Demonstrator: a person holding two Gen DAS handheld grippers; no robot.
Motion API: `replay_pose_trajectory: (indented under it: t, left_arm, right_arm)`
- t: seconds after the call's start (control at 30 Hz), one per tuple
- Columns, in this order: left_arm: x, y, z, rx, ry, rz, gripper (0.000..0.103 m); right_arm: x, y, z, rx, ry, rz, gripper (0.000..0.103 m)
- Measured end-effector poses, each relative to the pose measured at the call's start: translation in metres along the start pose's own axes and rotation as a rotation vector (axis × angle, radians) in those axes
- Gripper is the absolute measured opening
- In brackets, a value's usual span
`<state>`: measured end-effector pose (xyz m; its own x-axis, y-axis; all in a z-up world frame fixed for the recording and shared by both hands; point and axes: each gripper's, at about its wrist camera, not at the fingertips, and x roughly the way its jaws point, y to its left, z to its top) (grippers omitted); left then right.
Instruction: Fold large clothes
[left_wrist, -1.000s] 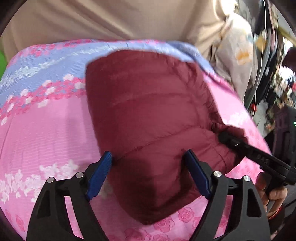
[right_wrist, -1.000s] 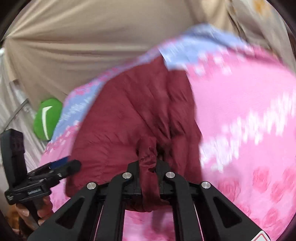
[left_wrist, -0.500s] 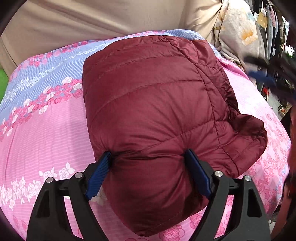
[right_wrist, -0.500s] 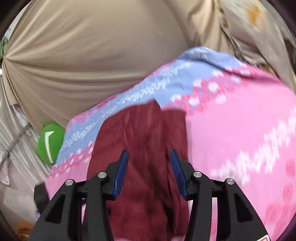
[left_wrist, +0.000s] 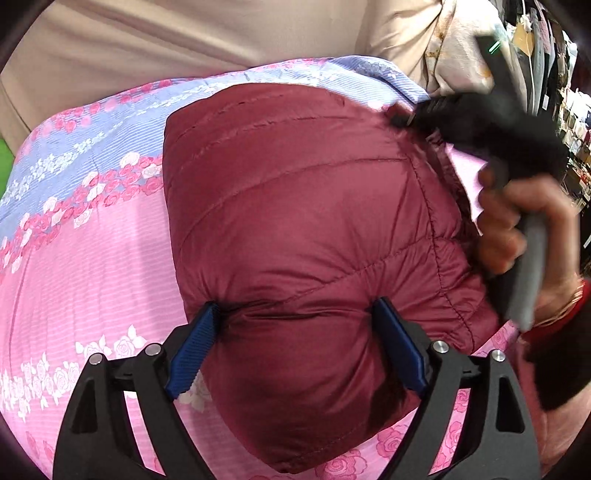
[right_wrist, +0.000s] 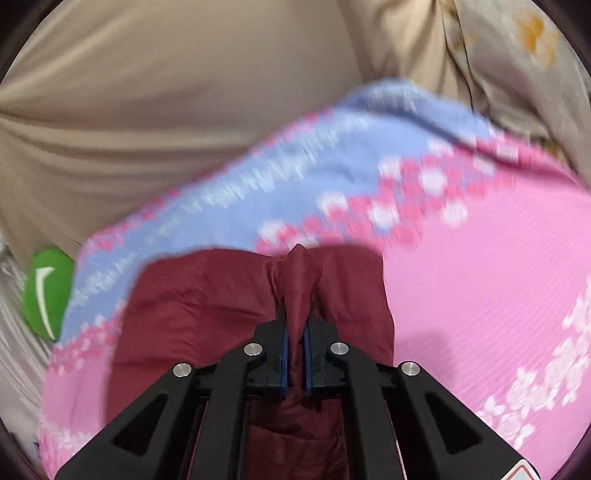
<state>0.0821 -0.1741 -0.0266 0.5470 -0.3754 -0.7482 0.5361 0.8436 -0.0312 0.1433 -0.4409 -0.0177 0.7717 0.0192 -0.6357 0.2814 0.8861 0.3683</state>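
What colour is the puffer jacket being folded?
Maroon; the puffer jacket shows best in the left wrist view.

Beige curtain (right_wrist: 184, 110) behind floral bedsheet (right_wrist: 480, 277)

One maroon quilted jacket (left_wrist: 303, 229), folded into a single bundle, lies on one pink-and-blue floral bedsheet (left_wrist: 85, 243). Two grippers are in view — the left gripper (left_wrist: 295, 332) and the right gripper (right_wrist: 293, 354) — each with two blue-padded fingers (left_wrist: 194, 345). One hand (left_wrist: 517, 225) shows, and one green object (right_wrist: 46, 291) at the bed's edge.
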Motion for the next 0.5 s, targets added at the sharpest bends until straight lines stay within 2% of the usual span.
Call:
replay_pose_trajectory:
  t: [0.07,0.17,0.3,0.37,0.43,0.5]
  left_arm:
    - [0.000,-0.004,0.002,0.013,-0.009,-0.010,0.086]
    - [0.003,-0.010,0.003,0.029,-0.012,0.015,0.086]
    - [0.005,-0.012,0.003,0.027,-0.005,0.026,0.086]
    - [0.006,-0.012,0.003,0.026,0.002,0.031,0.086]
    - [0.007,-0.012,0.002,0.026,0.004,0.035,0.086]
    - [0.007,-0.013,0.002,0.023,0.003,0.035,0.087]
  right_arm:
    - [0.019,-0.008,-0.010,0.010,0.036,-0.021,0.005]
    - [0.031,-0.011,-0.013,0.008,0.069,-0.034,0.005]
    - [0.036,-0.015,-0.010,0.013,0.099,-0.012,0.005]
    - [0.025,-0.017,-0.008,0.040,0.084,-0.013,0.008]
    - [-0.001,-0.016,-0.008,0.058,0.025,-0.035,0.019]
    - [-0.029,-0.009,-0.009,0.045,-0.044,-0.045,0.019]
